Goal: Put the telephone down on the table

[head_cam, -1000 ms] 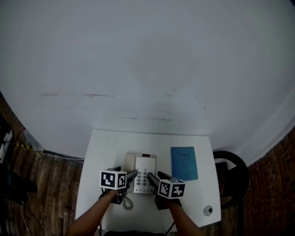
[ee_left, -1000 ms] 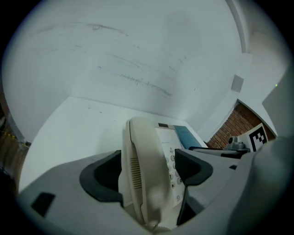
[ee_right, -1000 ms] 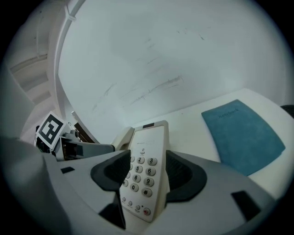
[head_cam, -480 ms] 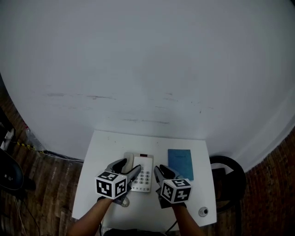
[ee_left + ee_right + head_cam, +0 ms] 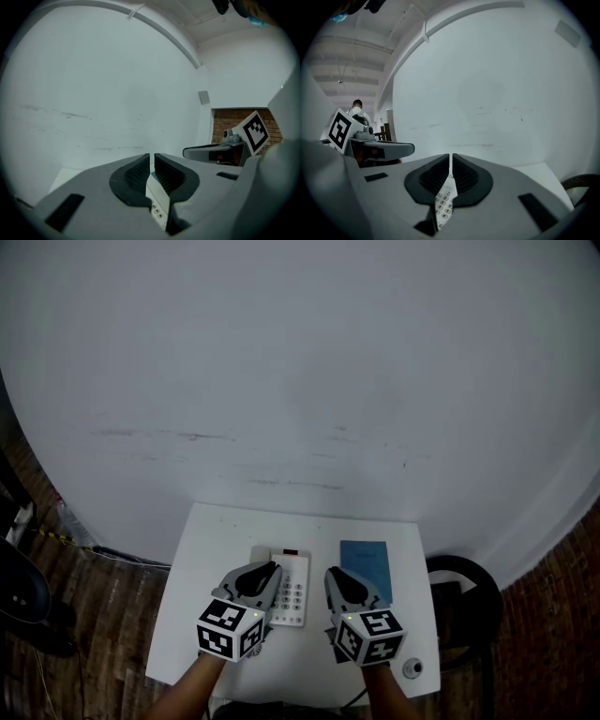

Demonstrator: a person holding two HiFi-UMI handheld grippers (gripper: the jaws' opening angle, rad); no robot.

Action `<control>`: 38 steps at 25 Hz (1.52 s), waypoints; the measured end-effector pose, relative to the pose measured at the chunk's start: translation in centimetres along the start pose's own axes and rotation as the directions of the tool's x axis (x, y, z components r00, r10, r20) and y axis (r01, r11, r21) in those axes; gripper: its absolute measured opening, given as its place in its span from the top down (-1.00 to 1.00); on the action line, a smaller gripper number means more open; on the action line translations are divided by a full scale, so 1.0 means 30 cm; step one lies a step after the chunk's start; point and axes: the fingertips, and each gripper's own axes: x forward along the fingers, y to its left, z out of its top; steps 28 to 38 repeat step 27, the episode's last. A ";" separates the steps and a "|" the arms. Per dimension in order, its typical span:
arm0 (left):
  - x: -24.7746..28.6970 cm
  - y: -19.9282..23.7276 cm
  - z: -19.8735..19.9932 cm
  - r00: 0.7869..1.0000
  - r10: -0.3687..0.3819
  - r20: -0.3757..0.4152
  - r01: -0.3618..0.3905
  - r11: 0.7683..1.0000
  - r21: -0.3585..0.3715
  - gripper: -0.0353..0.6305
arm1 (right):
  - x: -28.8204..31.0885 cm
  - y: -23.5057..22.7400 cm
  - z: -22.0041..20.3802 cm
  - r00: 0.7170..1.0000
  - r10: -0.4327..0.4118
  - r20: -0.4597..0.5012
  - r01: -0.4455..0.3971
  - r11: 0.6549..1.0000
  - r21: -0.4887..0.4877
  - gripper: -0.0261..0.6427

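Left gripper (image 5: 266, 572) and right gripper (image 5: 335, 577): both clenched and empty, the jaws having just been closing with nothing between them. One hangs over each side of the telephone (image 5: 292, 589). The telephone lies flat on the table (image 5: 211, 540), clear of both, with a blue book (image 5: 366, 563) just right of it. Risk: a dip of either gripper could knock the telephone askew.

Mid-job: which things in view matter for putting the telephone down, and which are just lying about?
For the job:
- telephone, already lying on the table
- table

Just lying about:
- blue booklet, right of the telephone
- small round thing, near the table's corner
- black round thing, perhaps a seat, beside the table
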 end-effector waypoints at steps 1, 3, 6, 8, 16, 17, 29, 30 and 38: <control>-0.002 -0.003 0.009 1.000 0.005 0.010 -0.005 1.000 0.006 0.80 | -0.010 -0.001 0.010 1.000 0.000 0.011 0.000 1.000 -0.011 0.88; -0.004 -0.001 0.022 1.000 0.017 0.024 -0.017 1.000 0.017 0.86 | -0.024 -0.001 0.025 1.000 0.003 0.029 -0.003 1.000 -0.027 0.92; -0.006 0.006 0.022 0.999 0.033 0.025 -0.033 0.999 0.021 0.88 | -0.029 -0.002 0.023 0.999 0.006 0.034 -0.005 0.999 -0.035 0.92; -0.005 0.008 0.019 0.999 0.040 0.020 -0.040 0.999 0.016 0.88 | -0.031 -0.005 0.022 0.999 0.003 0.035 -0.002 0.999 -0.036 0.92; 0.009 -0.012 0.020 0.999 0.034 0.021 -0.035 0.999 0.012 0.88 | -0.029 -0.005 0.020 0.999 0.009 0.038 -0.008 0.999 -0.039 0.92; 0.011 -0.014 0.021 0.999 0.033 0.021 -0.034 0.999 0.013 0.88 | -0.028 -0.004 0.019 0.999 0.011 0.038 -0.009 0.999 -0.038 0.92; 0.025 -0.016 0.013 0.999 0.035 0.019 -0.035 0.999 0.000 0.88 | -0.021 -0.006 0.014 0.999 0.028 0.044 -0.027 1.000 -0.012 0.92; 0.025 -0.016 0.013 0.999 0.035 0.019 -0.035 0.999 0.000 0.88 | -0.021 -0.006 0.014 0.999 0.028 0.044 -0.027 1.000 -0.012 0.92; 0.025 -0.016 0.013 0.999 0.035 0.019 -0.035 0.999 0.000 0.88 | -0.021 -0.006 0.014 0.999 0.028 0.044 -0.027 1.000 -0.012 0.92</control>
